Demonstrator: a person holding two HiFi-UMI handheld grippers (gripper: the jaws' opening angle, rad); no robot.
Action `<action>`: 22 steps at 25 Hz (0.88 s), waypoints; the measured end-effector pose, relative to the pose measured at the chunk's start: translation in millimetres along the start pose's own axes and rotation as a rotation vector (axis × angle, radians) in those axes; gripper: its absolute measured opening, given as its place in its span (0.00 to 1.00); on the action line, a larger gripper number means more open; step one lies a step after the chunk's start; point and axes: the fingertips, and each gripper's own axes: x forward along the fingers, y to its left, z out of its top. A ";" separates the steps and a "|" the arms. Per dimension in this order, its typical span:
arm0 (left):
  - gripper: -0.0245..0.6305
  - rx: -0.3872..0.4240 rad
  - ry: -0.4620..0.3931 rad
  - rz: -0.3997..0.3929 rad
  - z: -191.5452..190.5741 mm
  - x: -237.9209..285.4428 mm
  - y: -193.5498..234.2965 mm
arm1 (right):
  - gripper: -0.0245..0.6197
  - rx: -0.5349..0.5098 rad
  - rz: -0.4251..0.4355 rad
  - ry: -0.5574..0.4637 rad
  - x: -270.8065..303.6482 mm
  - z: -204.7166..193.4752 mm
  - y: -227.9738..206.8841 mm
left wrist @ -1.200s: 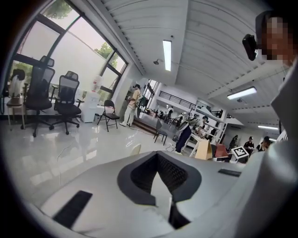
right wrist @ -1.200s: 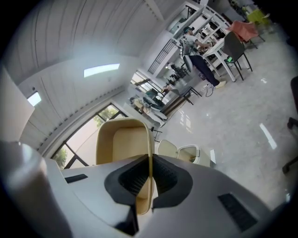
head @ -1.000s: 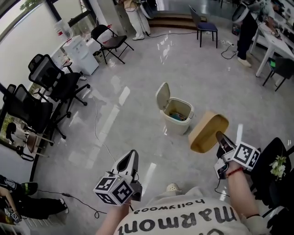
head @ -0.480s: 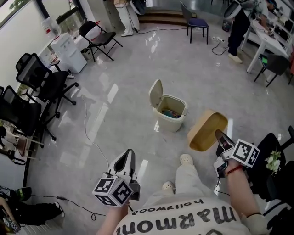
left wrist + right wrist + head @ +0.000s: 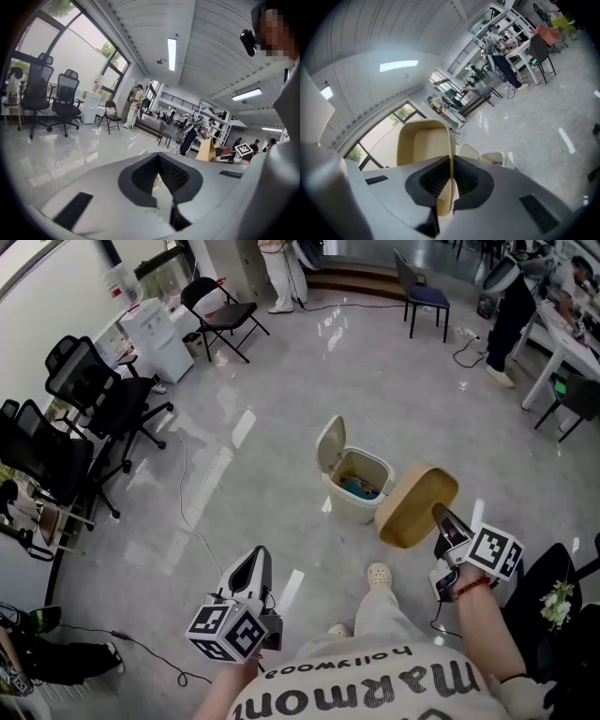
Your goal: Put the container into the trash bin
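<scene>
The right gripper [image 5: 439,514] clamps the rim of the tan oval plastic container [image 5: 412,507], held just beside the open cream plastic trash bin [image 5: 349,504]. Well short of the bin, the left gripper [image 5: 255,563] has its jaws together on nothing.

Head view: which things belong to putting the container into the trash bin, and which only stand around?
Job: container, gripped by the right gripper; trash bin, lid open.
Around: office chairs, folding chair, blue chair.

Container [image 5: 415,506] just right of trash bin [image 5: 358,486] — airborne
</scene>
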 end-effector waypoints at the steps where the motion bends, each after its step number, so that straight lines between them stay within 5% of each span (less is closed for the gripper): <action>1: 0.03 -0.007 -0.005 0.009 2.8 6.4 1.2 | 0.06 -0.005 0.008 0.009 7.8 5.3 -0.6; 22: 0.03 -0.138 -0.099 0.234 40.8 144.3 9.6 | 0.06 -0.071 0.137 0.170 192.1 141.3 -30.0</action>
